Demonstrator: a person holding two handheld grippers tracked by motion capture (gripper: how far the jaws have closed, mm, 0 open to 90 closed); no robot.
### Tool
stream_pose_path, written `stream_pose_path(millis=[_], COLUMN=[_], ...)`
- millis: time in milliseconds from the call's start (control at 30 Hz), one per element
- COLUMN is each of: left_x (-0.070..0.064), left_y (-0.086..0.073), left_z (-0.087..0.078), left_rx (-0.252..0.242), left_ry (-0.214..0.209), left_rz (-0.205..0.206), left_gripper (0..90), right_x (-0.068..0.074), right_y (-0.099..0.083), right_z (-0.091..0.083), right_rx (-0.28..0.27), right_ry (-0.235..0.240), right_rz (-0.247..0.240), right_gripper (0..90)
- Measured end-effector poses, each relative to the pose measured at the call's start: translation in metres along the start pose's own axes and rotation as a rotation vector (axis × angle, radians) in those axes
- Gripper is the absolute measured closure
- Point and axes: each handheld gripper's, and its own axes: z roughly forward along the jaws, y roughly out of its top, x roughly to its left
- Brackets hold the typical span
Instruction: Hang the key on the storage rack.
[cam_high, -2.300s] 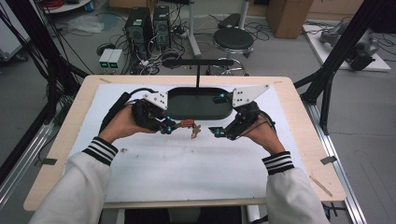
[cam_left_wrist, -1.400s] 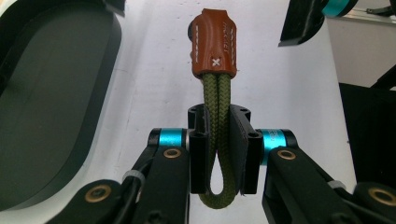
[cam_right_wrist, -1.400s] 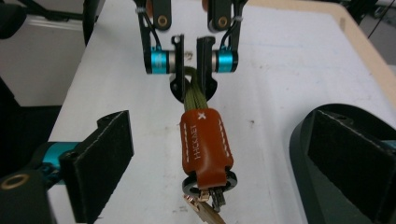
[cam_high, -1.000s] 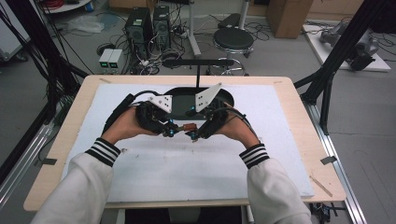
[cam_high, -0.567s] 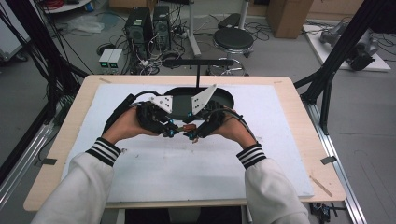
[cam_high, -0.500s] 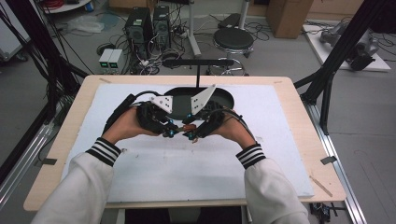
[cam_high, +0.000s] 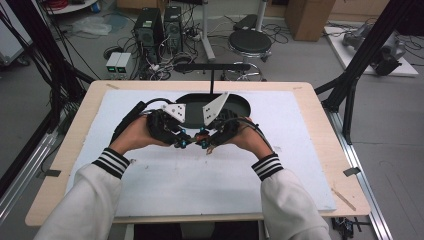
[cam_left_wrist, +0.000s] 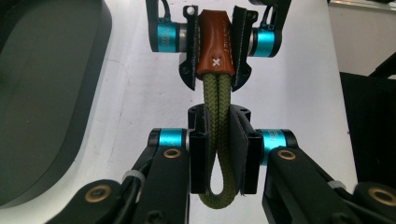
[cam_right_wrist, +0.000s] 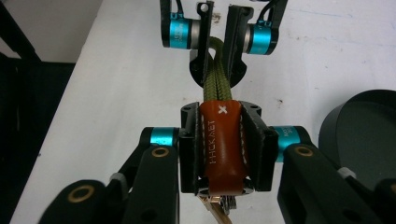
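Note:
A keychain strap hangs between my two grippers over the white mat (cam_high: 165, 185). It is a doubled olive-green rope loop (cam_left_wrist: 218, 154) that runs into a brown leather sleeve (cam_right_wrist: 223, 144) marked with a white cross. My left gripper (cam_left_wrist: 219, 122) is shut on the rope loop. My right gripper (cam_right_wrist: 223, 119) faces it tip to tip, shut on the leather sleeve. A brass-coloured metal clip (cam_right_wrist: 215, 209) pokes out below the sleeve. In the high view the left gripper (cam_high: 182, 143) and right gripper (cam_high: 205, 143) meet at the table's middle.
A black oval tray (cam_high: 242, 106) lies just behind the grippers on the mat. A black T-shaped stand (cam_high: 211, 70) rises at the table's far edge. Bare mat stretches to the left, right and front of the hands.
The right gripper has moved left from its spot apart from the left one and now meets it tip to tip, shut on the leather sleeve. The left gripper has barely moved.

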Motion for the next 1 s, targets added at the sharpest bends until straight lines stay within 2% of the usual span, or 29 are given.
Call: stream_pose_path(millis=[200, 333, 533, 600, 633, 700, 733, 767, 800, 833, 867, 900, 933, 967, 1000], left_x=[0.000, -0.001, 0.001, 0.001, 0.001, 0.003, 0.004, 0.006, 0.005, 0.004, 0.003, 0.004, 0.003, 0.002, 0.001], left_y=[0.000, 0.000, -0.001, -0.003, -0.005, -0.011, -0.014, -0.017, -0.019, -0.021, -0.024, -0.027, -0.031, -0.035, -0.039], left_z=[0.002, 0.003, 0.002, 0.001, 0.000, -0.001, -0.002, -0.003, -0.004, -0.005, -0.006, -0.008, -0.011, -0.013, -0.016], left_rx=[-0.002, -0.002, 0.002, -0.021, -0.051, -0.125, -0.161, -0.175, -0.191, -0.215, -0.239, -0.256, -0.290, -0.321, -0.348], left_ry=[-0.007, -0.010, -0.008, -0.007, -0.009, -0.015, -0.007, -0.011, 0.021, 0.073, 0.095, 0.104, 0.115, 0.134, 0.194], left_rz=[-0.001, -0.010, 0.004, 0.015, 0.018, 0.030, 0.045, 0.035, 0.018, 0.010, -0.010, -0.028, -0.025, -0.042, -0.071], left_gripper=[78.7, 78.7, 78.4, 77.8, 76.9, 67.8, 57.7, 45.9, 39.9, 30.9, 15.5, 7.9, 5.3, 1.7, 1.7], right_x=[0.000, 0.000, 0.000, 0.000, 0.000, -0.001, -0.001, -0.001, -0.001, 0.000, -0.001, -0.001, -0.001, -0.002, -0.002], right_y=[0.000, 0.000, 0.000, -0.001, -0.001, -0.003, -0.003, -0.004, -0.005, -0.007, -0.009, -0.012, -0.014, -0.017, -0.019], right_z=[0.001, 0.001, 0.002, 0.001, 0.000, -0.002, -0.004, -0.005, -0.006, -0.007, -0.009, -0.010, -0.013, -0.015, -0.018], right_rx=[0.007, 0.010, 0.010, 0.000, -0.004, -0.014, -0.017, -0.032, -0.039, -0.043, -0.049, -0.059, -0.062, -0.071, -0.082], right_ry=[0.012, 0.009, 0.011, 0.012, 0.013, 0.009, 0.005, 0.002, 0.001, -0.010, -0.022, -0.030, -0.038, -0.054, -0.070], right_rz=[-0.018, -0.018, -0.006, -0.010, -0.010, -0.001, 0.007, 0.005, 0.008, 0.018, 0.027, 0.037, 0.045, 0.050, 0.061], right_gripper=[72.4, 72.6, 73.1, 73.1, 73.1, 73.1, 73.1, 73.0, 73.0, 73.0, 73.1, 73.0, 73.0, 73.0, 73.0])
